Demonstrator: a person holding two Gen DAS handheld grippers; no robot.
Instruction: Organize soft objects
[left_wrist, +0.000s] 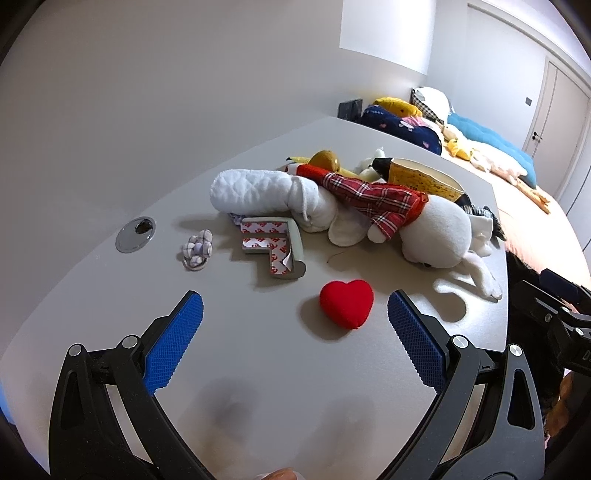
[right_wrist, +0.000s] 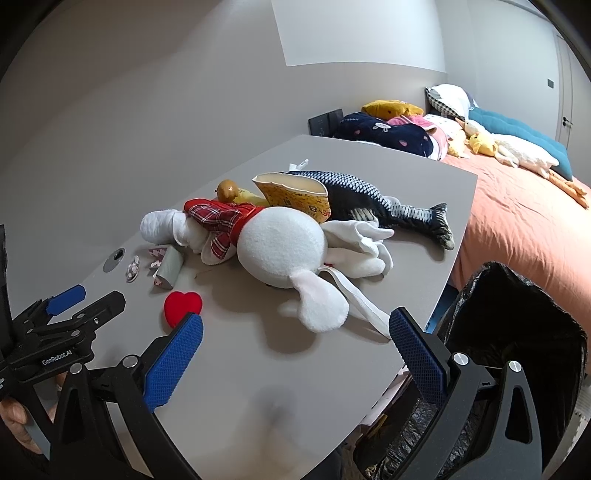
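Observation:
A red plush heart (left_wrist: 346, 303) (right_wrist: 182, 307) lies on the grey table (left_wrist: 258, 369) just ahead of my left gripper (left_wrist: 295, 312), which is open and empty. Behind it a white plush rabbit (left_wrist: 436, 232) (right_wrist: 282, 251) in a red plaid shirt lies on its side against a rolled white cloth (left_wrist: 255, 192) (right_wrist: 159, 223). A yellow pouch (right_wrist: 295, 195) and a dark fish plush (right_wrist: 369, 201) sit further back. My right gripper (right_wrist: 295, 330) hangs open and empty near the rabbit's ear. The left gripper (right_wrist: 66, 306) also shows in the right wrist view.
A grey foam corner guard (left_wrist: 277, 245) and a small fabric flower (left_wrist: 198, 249) lie left of the heart, near a metal cable grommet (left_wrist: 135, 233). A black-lined bin (right_wrist: 517, 350) stands off the table's right edge. A bed (right_wrist: 517, 214) with cushions and plush toys lies beyond.

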